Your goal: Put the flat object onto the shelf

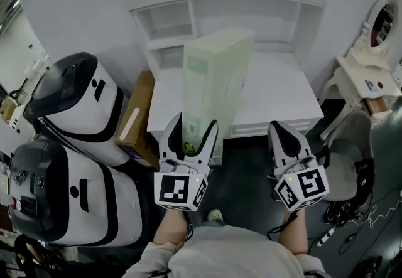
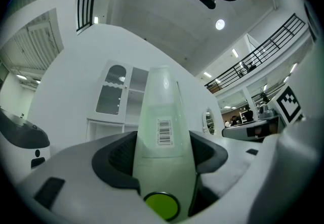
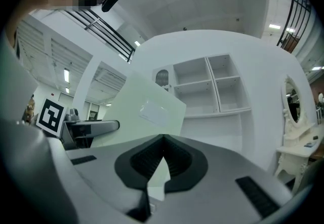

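Observation:
The flat object (image 1: 217, 76) is a pale green, translucent slim case with a barcode label. It stands upright in front of the white shelf unit (image 1: 188, 7) and above the white desk (image 1: 276, 95). My left gripper (image 1: 193, 123) is shut on its lower end, one jaw on each broad face. In the left gripper view the case (image 2: 162, 112) rises between the dark pads (image 2: 119, 160) of the left gripper (image 2: 164, 147). My right gripper (image 1: 279, 127) hovers to the right with nothing in it. In the right gripper view the right gripper (image 3: 163, 142) has its jaw tips together, and the case (image 3: 144, 112) and the open shelves (image 3: 212, 86) lie beyond.
Two white and black machines (image 1: 75, 101) (image 1: 69, 195) stand at the left. A cardboard box (image 1: 135, 117) leans beside the desk. At the right are a grey chair (image 1: 348, 157), a white dressing table with a mirror (image 1: 370, 63) and cables on the dark floor.

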The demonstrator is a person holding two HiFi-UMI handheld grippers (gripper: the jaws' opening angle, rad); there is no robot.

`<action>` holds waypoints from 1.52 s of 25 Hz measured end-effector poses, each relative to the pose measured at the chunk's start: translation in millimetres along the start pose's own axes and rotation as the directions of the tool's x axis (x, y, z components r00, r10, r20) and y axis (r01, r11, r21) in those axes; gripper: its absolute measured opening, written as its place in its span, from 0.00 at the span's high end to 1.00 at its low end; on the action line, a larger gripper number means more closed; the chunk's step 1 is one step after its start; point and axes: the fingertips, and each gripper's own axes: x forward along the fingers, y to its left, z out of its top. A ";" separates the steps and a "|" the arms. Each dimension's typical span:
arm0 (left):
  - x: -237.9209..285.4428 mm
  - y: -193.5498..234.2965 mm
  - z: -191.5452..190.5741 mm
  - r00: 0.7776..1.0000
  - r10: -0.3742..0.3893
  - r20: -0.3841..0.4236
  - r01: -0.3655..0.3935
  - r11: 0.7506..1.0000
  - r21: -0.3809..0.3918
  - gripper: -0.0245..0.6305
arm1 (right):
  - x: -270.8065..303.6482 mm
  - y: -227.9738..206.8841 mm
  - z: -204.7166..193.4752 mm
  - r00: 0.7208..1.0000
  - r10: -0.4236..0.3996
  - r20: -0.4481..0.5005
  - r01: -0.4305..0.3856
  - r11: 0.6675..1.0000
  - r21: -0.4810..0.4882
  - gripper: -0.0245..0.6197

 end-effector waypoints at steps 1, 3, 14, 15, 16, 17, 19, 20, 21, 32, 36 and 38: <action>4.7 5.6 -0.8 1.000 -0.008 0.003 0.008 1.000 0.002 0.51 | 7.1 0.4 -0.8 1.000 -0.007 0.003 0.007 1.000 0.002 0.95; 12.4 15.3 -2.3 1.000 -0.025 0.010 0.025 1.000 0.004 0.51 | 19.4 1.7 -3.0 1.000 -0.020 0.007 0.020 1.000 0.006 0.95; 53.9 43.8 -16.7 0.999 -0.049 0.019 0.049 0.998 -0.028 0.51 | 61.0 -16.4 -14.3 0.998 -0.054 -0.014 0.054 0.999 0.000 0.95; 58.6 44.7 -18.2 0.999 -0.046 0.018 0.047 0.999 -0.028 0.51 | 65.7 -20.0 -14.9 0.999 -0.050 -0.015 0.050 0.999 -0.002 0.95; 63.7 45.3 -19.7 0.999 -0.043 0.017 0.043 0.999 -0.025 0.51 | 70.9 -23.9 -15.3 0.999 -0.043 -0.014 0.043 0.999 -0.004 0.95; 69.3 45.7 -21.1 0.999 -0.038 0.016 0.038 0.999 -0.023 0.51 | 76.4 -28.1 -15.5 0.999 -0.035 -0.012 0.035 0.999 -0.005 0.95; 82.0 46.2 -24.0 1.000 -0.025 0.015 0.026 1.000 -0.018 0.51 | 88.0 -38.3 -15.6 1.000 -0.017 -0.008 0.017 1.000 -0.004 0.95; 89.0 46.4 -25.2 1.000 -0.019 0.014 0.019 1.000 -0.015 0.51 | 93.9 -44.1 -15.6 1.000 -0.008 -0.007 0.008 1.000 -0.003 0.95; 96.4 46.4 -26.4 1.000 -0.012 0.013 0.012 1.000 -0.013 0.51 | 99.8 -50.2 -15.4 1.000 0.000 -0.006 0.000 1.000 -0.004 0.95; 182.3 32.9 -39.8 0.999 0.039 0.011 -0.039 0.999 0.008 0.51 | 156.9 -130.4 -13.2 0.997 0.075 0.006 -0.075 0.997 -0.005 0.95; 208.1 26.0 -42.5 0.999 0.050 0.011 -0.050 0.998 0.030 0.51 | 171.8 -155.1 -13.7 0.995 0.100 0.009 -0.100 0.995 -0.007 0.95; 219.1 23.8 -43.0 0.998 0.058 0.009 -0.058 0.997 0.051 0.51 | 177.8 -166.2 -13.3 0.993 0.115 0.013 -0.115 0.993 -0.007 0.95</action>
